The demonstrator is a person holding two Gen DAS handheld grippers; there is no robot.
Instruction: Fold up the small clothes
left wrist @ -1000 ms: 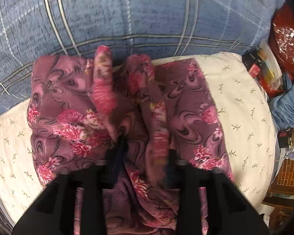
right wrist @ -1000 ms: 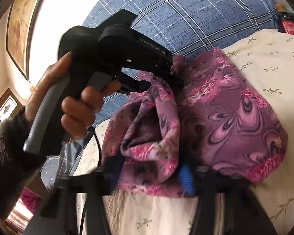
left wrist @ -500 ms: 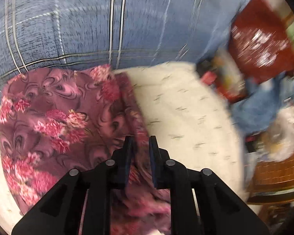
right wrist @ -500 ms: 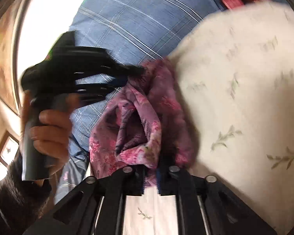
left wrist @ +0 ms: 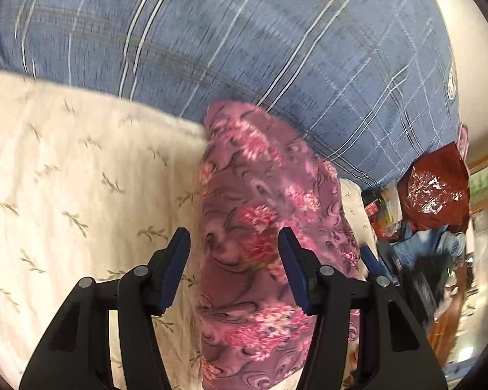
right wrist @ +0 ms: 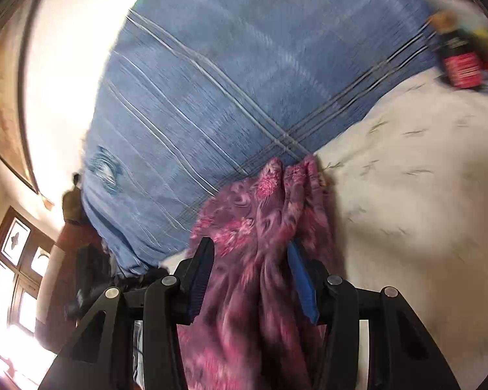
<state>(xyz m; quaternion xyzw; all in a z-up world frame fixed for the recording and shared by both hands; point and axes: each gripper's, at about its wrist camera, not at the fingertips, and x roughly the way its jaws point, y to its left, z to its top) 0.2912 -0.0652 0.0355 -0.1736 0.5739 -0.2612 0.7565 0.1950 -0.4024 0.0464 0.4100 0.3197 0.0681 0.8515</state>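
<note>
- Left gripper (left wrist: 234, 247): jaws have just been opening and now stand apart, blue pads facing each other.
- Garment (left wrist: 266, 227), purple with pink flowers, lies folded into a long narrow strip running away from the camera; its near part lies between the jaws, nearer the right pad. No pad visibly presses on it.
- Garment rests on cream sheet (left wrist: 65, 195) with small leaf sprigs; far tip reaches the blue plaid cover (left wrist: 244, 32).
- Right edge: red shiny bag (left wrist: 436, 191), blue denim cloth (left wrist: 429, 243) below it, small packages between bag and sheet, too blurred to identify.
</note>
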